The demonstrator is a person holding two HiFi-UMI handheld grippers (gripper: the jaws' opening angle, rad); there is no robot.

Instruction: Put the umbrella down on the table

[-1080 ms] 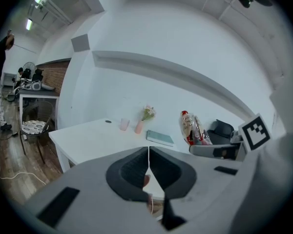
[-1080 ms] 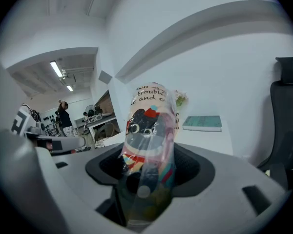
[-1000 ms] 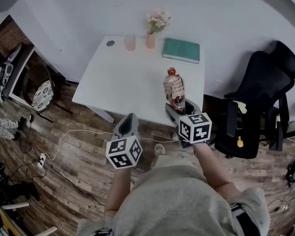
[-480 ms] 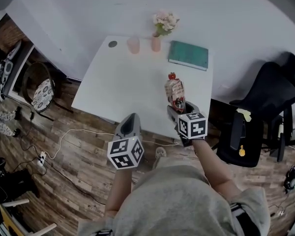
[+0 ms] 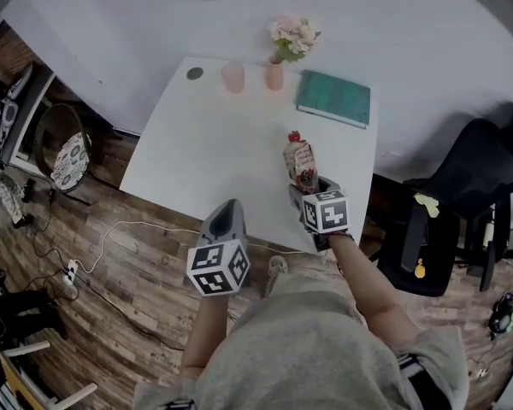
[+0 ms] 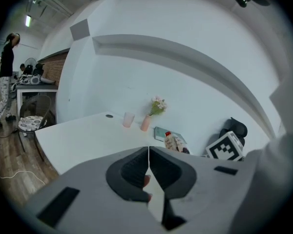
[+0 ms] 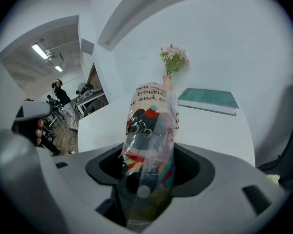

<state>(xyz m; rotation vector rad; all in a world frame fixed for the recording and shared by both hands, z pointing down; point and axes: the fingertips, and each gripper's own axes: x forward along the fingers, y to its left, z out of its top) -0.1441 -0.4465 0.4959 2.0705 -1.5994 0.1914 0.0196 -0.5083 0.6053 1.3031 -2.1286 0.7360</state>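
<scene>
The folded umbrella (image 5: 300, 157), in a clear printed sleeve with a red cap, stands tilted over the near right part of the white table (image 5: 207, 148). My right gripper (image 5: 311, 188) is shut on its lower part. In the right gripper view the umbrella (image 7: 152, 130) rises from between the dark pads (image 7: 195, 168) of the right gripper (image 7: 150, 172). My left gripper (image 5: 229, 207) hangs over the floor just short of the table's near edge. Its jaws are shut with nothing between them, as the left gripper view shows (image 6: 148, 155).
At the table's far edge stand a pink cup (image 5: 232, 77), a pink vase of flowers (image 5: 276, 71) and a teal book (image 5: 333, 99). A black office chair (image 5: 462, 186) stands right of the table. Cables (image 5: 111, 246) lie on the wooden floor at left.
My right gripper has sunk and moved forward with the umbrella, which now leans further over the table. The left gripper has shifted only a little forward.
</scene>
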